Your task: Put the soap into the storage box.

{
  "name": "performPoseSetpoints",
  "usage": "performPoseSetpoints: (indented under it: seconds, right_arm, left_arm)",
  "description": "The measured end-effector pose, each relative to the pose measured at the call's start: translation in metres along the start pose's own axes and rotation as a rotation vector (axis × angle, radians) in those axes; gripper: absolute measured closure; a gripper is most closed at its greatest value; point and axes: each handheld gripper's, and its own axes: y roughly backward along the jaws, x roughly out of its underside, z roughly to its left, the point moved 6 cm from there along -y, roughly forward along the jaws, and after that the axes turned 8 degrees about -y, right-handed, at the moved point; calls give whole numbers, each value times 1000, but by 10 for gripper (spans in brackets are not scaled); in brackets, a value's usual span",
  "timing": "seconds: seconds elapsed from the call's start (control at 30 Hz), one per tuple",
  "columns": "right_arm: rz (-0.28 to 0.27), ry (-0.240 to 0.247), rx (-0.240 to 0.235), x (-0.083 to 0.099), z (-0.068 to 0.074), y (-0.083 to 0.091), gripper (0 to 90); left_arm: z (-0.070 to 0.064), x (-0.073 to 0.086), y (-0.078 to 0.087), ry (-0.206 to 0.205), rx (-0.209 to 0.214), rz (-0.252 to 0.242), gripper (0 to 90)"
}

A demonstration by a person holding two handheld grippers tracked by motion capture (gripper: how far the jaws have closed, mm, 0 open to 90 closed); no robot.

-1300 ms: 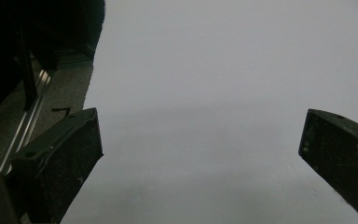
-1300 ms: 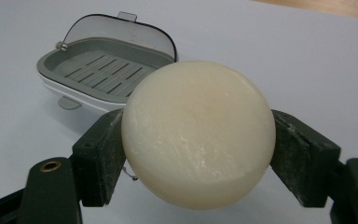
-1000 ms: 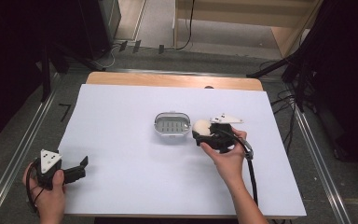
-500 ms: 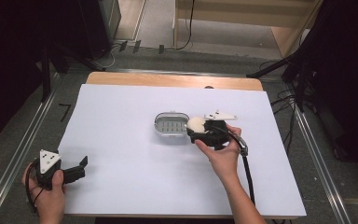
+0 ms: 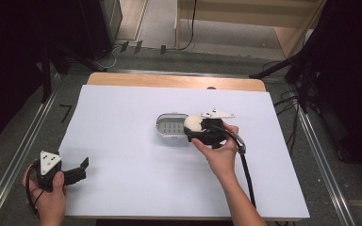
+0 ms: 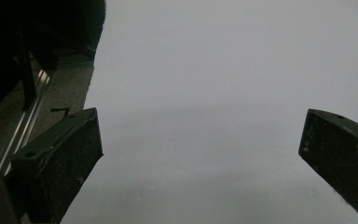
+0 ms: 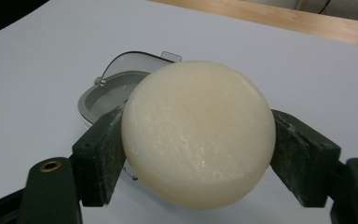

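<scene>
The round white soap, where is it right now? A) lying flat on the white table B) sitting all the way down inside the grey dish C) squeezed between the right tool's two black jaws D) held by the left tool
C: the soap is pinched between the jaws of the right tool, just at the edge of the grey dish.

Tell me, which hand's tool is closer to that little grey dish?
The right. The right tool holds a round soap at the grey dish and its right rim; the left tool sits open far off by the table's near-left corner.
</scene>
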Motion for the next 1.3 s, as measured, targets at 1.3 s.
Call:
performPoseSetpoints:
  seconds: [1.3]
  right_arm:
    - [38, -9, -27, -5, 26, -42, 254]
  left_arm:
    - [1, 0, 0, 5, 8, 0, 0]
